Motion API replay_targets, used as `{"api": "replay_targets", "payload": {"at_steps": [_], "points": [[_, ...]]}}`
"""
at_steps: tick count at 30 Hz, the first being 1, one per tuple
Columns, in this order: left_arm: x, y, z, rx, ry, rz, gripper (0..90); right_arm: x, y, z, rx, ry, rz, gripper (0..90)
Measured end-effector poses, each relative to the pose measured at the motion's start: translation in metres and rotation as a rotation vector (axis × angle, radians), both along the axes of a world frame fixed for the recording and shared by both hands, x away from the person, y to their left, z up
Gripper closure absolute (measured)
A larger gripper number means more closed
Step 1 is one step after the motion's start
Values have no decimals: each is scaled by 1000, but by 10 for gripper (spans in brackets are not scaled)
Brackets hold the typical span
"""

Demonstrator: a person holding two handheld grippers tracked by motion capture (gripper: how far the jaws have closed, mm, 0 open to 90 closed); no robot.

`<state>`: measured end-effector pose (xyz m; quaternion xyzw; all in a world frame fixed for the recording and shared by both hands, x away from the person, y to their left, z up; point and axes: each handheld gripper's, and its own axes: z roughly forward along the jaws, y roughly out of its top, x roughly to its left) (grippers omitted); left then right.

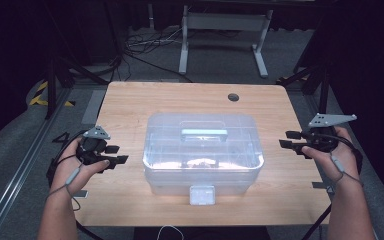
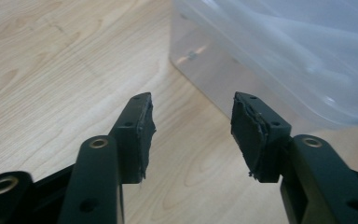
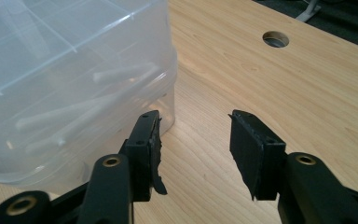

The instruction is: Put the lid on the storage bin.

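A clear plastic storage box (image 1: 202, 150) with a closed lid, a pale blue handle (image 1: 204, 133) and a front latch (image 1: 202, 194) stands in the middle of the wooden table (image 1: 130, 105). My left gripper (image 1: 116, 154) hovers left of the box, open and holding nothing. Its jaws point at the box's corner (image 2: 270, 51) in the left gripper view, where the gripper (image 2: 192, 135) is over bare wood. My right gripper (image 1: 289, 139) is to the right of the box, also open and holding nothing. In the right gripper view the gripper (image 3: 195, 151) sits beside the box wall (image 3: 70, 84).
A round cable hole (image 1: 233, 97) is in the table's far right area, also the hole (image 3: 275, 38) in the right gripper view. White objects lie inside the box. A desk frame (image 1: 225, 30) and cables are on the floor beyond the table.
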<state>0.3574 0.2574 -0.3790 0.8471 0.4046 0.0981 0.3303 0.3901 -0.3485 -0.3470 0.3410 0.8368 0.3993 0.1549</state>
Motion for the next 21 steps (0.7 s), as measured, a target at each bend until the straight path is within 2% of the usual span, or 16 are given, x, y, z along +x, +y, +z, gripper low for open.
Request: {"api": "replay_targets", "payload": {"at_steps": [4,8,9,12,18,21], "points": [[9,3,-9,-8,-9,43,452,9,-1,-12,-18,-6,-2,504],[14,5,-16,-14,-18,66,443,17,-2,-22,-33,6,-12,498],[17,5,-20,-34,-14,89,445,22,-2,-31,-40,18,-21,495],[21,6,-28,-58,-17,94,455,28,-1,-42,-29,43,-29,487],[27,6,-39,-50,-10,108,443,38,-1,-58,-35,47,-49,464],[30,7,-44,-52,-9,128,438,43,-2,-67,-13,63,-69,459]]}}
